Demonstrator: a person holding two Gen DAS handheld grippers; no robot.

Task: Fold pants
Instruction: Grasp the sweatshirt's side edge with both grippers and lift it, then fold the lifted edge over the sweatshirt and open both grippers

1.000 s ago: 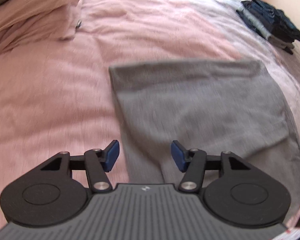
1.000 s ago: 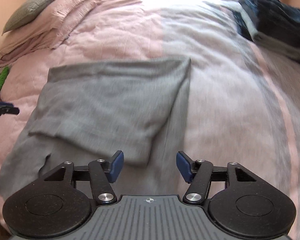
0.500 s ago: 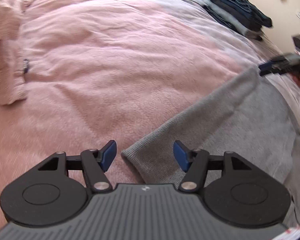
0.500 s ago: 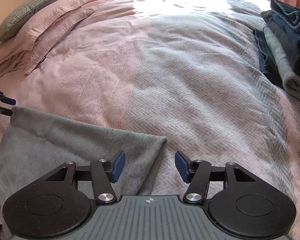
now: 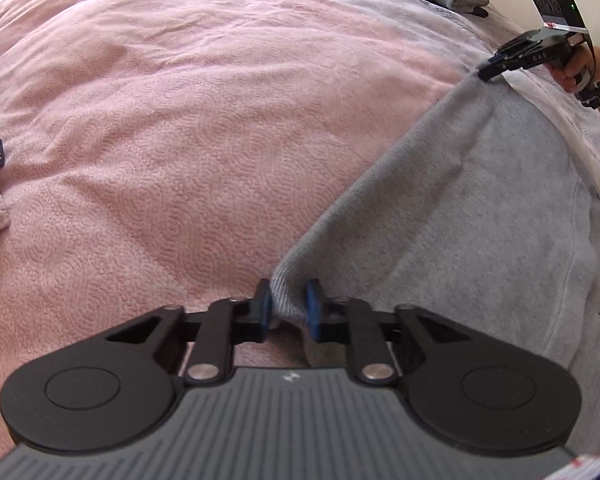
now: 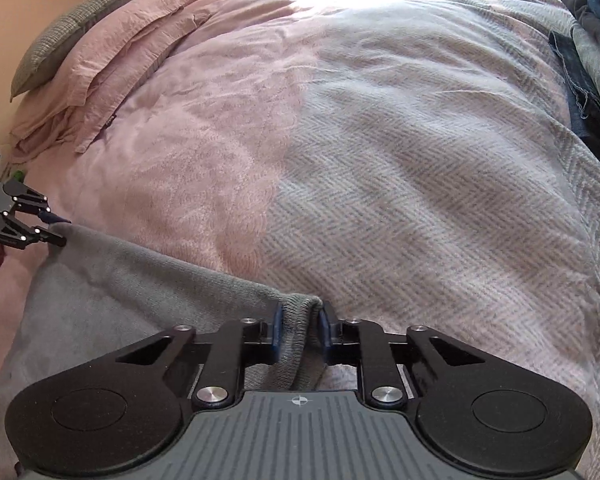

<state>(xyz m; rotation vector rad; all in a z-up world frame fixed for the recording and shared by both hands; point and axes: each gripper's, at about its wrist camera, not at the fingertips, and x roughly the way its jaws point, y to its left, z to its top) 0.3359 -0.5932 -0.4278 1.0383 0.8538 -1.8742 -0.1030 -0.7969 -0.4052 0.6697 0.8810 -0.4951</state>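
The grey pants (image 5: 500, 208) lie folded on the bed (image 5: 188, 128), spread over the pink cover where it meets a grey herringbone blanket (image 6: 440, 208). In the left wrist view the cloth fills the area from 6 o'clock out to 3 o'clock, its far edge running as a taut line up toward 1 o'clock.

The left hand-held gripper (image 5: 287, 307) has one corner of that edge bunched between its blue pads (image 5: 265, 312); its jaws have just been closing and now press on the fabric, nearly together. The right hand-held gripper (image 6: 300, 330) has the other corner, a ribbed fold pinched between its pads (image 6: 277, 330); its jaws too have just been closing onto the cloth. In the left view the right hand-held gripper shows at 1 o'clock, its tips on the corner, with a hand (image 5: 580, 68) around its grip.

Farther out in the right view, pink pillows (image 6: 112, 64) and a grey-green cushion (image 6: 68, 36) sit at 10 to 11 o'clock, and a pile of dark folded clothes (image 6: 592, 60) lies at 2 o'clock.
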